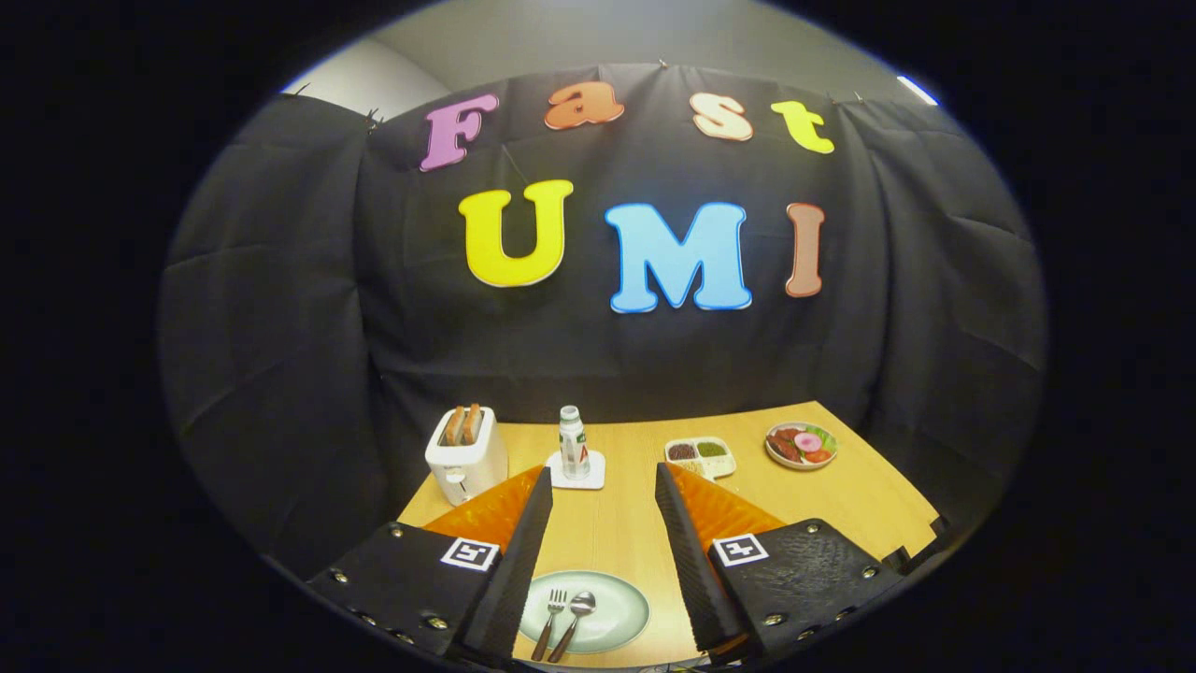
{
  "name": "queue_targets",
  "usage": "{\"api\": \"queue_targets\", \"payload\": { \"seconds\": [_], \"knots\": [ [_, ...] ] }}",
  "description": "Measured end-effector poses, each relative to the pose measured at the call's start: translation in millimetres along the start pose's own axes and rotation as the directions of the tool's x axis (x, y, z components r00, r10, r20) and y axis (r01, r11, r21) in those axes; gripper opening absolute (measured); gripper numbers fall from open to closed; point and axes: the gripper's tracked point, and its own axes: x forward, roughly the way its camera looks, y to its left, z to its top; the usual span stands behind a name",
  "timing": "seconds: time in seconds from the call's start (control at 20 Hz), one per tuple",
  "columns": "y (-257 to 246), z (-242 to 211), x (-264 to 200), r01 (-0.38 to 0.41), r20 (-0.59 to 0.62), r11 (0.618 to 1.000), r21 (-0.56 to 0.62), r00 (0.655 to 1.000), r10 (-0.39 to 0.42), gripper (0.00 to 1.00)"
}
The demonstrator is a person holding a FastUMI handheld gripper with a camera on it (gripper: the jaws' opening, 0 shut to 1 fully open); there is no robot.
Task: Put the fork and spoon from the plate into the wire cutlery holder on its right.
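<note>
Fork (551, 612) and spoon (576, 617) lie side by side on the pale green plate (621, 612), handles toward the gripper (603, 491), so either can be pinched by its handle. Fingers spread wide, holding nothing, plate between them. Wire cutlery holder not located. Beyond on the desk (617, 523): toaster (465, 455), bottle (573, 442), snack tray (701, 455), food plate (801, 444)

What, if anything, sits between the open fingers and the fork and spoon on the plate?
Nothing visible. The gripper is open, and the fork and spoon lie side by side on the plate in the gap between its fingers.
</note>
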Motion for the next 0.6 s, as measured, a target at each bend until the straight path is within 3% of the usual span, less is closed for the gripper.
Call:
{"api": "queue_targets", "payload": {
  "seconds": [0.25,0.6],
  "knots": [
    [5,-73,19,0.019,-0.168,1.000,0.010,0.986,-0.017,0.69],
    [13,-166,34,0.063,-0.381,0.998,-0.010,0.922,-0.062,0.69]
  ]
}}
